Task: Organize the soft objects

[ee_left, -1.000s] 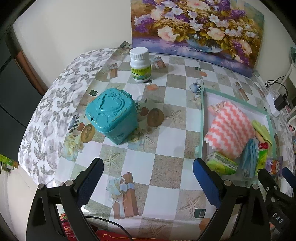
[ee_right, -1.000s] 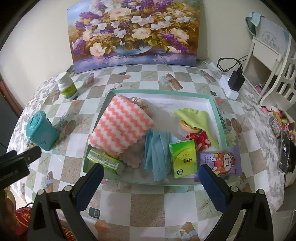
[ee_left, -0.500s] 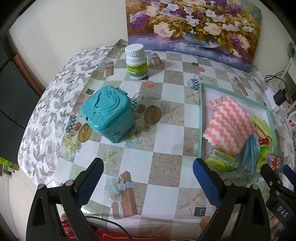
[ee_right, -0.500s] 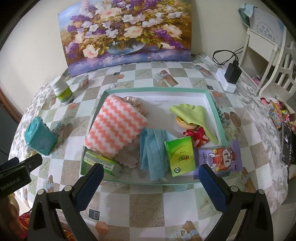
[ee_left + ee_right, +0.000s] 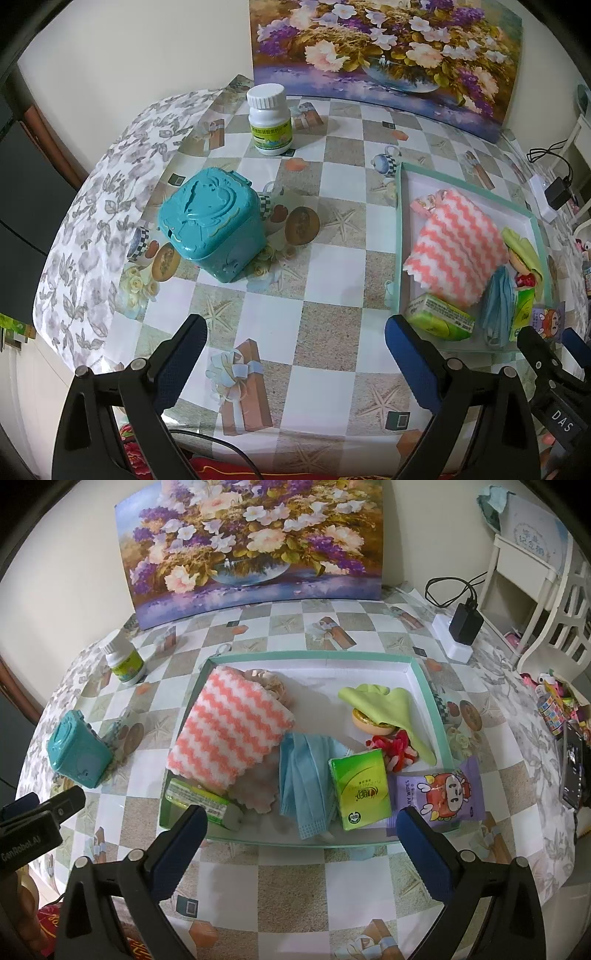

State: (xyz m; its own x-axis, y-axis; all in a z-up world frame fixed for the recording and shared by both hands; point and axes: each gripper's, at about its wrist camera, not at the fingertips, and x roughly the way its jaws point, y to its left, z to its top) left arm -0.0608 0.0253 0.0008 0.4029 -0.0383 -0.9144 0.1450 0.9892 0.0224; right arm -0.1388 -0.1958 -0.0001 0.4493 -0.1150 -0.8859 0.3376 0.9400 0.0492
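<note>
A shallow teal-rimmed tray (image 5: 310, 656) holds soft things: a pink-and-white zigzag cloth (image 5: 229, 731), a blue face mask (image 5: 303, 775), a green tissue pack (image 5: 360, 788), a second green pack (image 5: 197, 799), a yellow-green cloth (image 5: 388, 705) and a purple wipes pack (image 5: 439, 792) on the near right rim. My right gripper (image 5: 301, 834) is open and empty above the tray's near edge. My left gripper (image 5: 295, 341) is open and empty over the table, left of the tray (image 5: 400, 236).
A teal plastic box (image 5: 212, 229) and a white pill bottle (image 5: 269, 123) stand left of the tray. A flower painting (image 5: 251, 542) leans at the back wall. A charger and power strip (image 5: 461, 627) lie at the right, with a white chair beyond.
Both grippers have drawn slightly nearer to the table; the view has shifted a little. Nothing on the table has moved and both stay open.
</note>
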